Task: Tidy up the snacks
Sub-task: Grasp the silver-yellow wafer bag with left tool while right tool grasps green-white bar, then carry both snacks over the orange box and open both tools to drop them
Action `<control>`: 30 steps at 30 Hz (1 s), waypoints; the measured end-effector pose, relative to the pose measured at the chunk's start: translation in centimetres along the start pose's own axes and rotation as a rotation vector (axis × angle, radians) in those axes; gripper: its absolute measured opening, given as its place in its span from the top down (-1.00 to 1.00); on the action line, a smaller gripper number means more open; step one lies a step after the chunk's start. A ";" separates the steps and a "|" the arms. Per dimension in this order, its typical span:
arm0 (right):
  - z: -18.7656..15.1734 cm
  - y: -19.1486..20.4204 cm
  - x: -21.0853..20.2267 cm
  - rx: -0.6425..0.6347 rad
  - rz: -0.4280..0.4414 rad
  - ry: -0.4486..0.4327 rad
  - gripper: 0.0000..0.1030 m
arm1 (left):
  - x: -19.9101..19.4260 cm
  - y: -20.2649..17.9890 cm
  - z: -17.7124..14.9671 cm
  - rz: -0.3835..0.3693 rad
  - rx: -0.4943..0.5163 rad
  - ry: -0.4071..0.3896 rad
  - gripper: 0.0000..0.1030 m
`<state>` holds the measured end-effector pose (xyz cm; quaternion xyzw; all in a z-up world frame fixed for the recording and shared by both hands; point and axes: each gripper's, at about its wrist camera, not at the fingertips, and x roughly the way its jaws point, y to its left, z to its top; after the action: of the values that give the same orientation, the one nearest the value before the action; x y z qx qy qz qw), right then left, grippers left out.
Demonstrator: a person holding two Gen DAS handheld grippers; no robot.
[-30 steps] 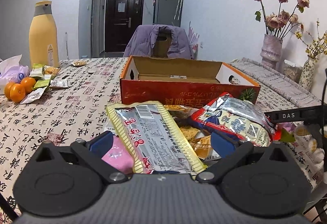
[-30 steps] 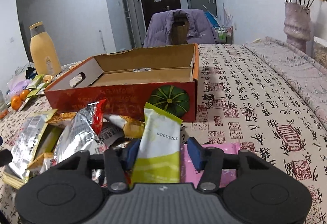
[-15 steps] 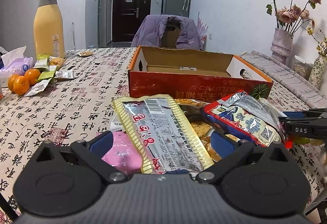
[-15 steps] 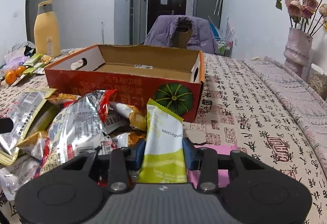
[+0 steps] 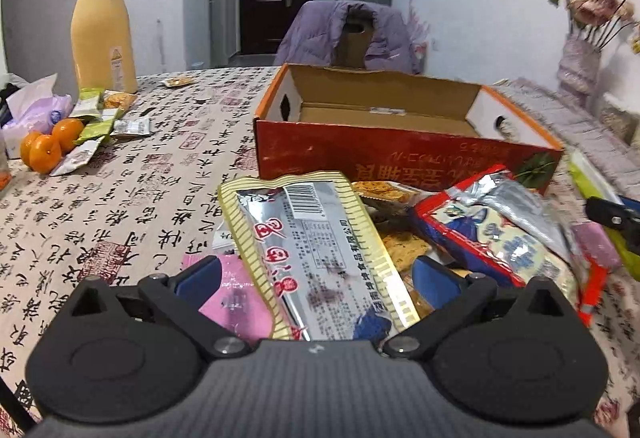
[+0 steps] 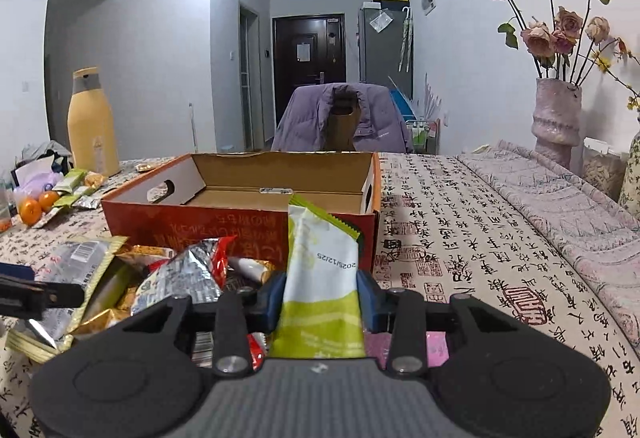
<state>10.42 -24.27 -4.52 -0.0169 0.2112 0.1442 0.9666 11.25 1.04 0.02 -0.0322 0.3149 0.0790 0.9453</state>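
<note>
R claw (image 6: pixel 320 302) clenched on the green-white packet (image 6: pixel 320 290); pads press both its sides, packet stands upright, top edge overlapping the front wall of the box (image 6: pixel 240 226) in my R view; can't tell if packet touches the box.

L claw (image 5: pixel 316 278) released, blue pads wide apart; the silver packet w/ gold border (image 5: pixel 316 242) lies between them, lengthwise, barcode end toward the box; pads don't press it. Pink packet (image 5: pixel 232 298) flat on the cloth under/just beside my L pad.

Box: open top, cardboard inside, red front, orange rim, hand-hole at each end; I see nothing inside but a small label on the far wall.

Snack pile in front of box, on the tablecloth (image 5: pixel 120 206): red-silver bag (image 5: pixel 500 234) to the right of the silver packet, crumpled; cracker packs (image 5: pixel 384 194) under both.

Far L of table: yellow bottle (image 5: pixel 102 30) upright, oranges (image 5: pixel 48 146), loose green wrappers (image 5: pixel 94 114), tissue pack (image 5: pixel 32 110); well apart from the pile.

Vase w/ dried roses (image 6: pixel 556 118) at R edge; chair w/ purple jacket (image 6: pixel 344 122) behind the table.
</note>
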 end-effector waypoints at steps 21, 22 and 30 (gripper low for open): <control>-1.3 0.0 -0.1 0.047 0.031 0.009 0.26 | 0.1 0.1 -0.8 -0.037 -0.074 0.008 -0.26; -1.3 0.0 -0.2 0.047 0.031 0.009 0.26 | 0.0 0.2 -0.8 -0.039 -0.077 0.008 -0.23; -1.2 0.2 -0.6 0.047 0.034 0.002 0.26 | -0.7 1.0 -0.9 -0.080 -0.076 0.005 0.17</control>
<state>9.36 -24.39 -5.38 0.0094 0.2158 0.1554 0.9639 10.03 1.86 -0.29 -0.0810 0.3127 0.0531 0.9449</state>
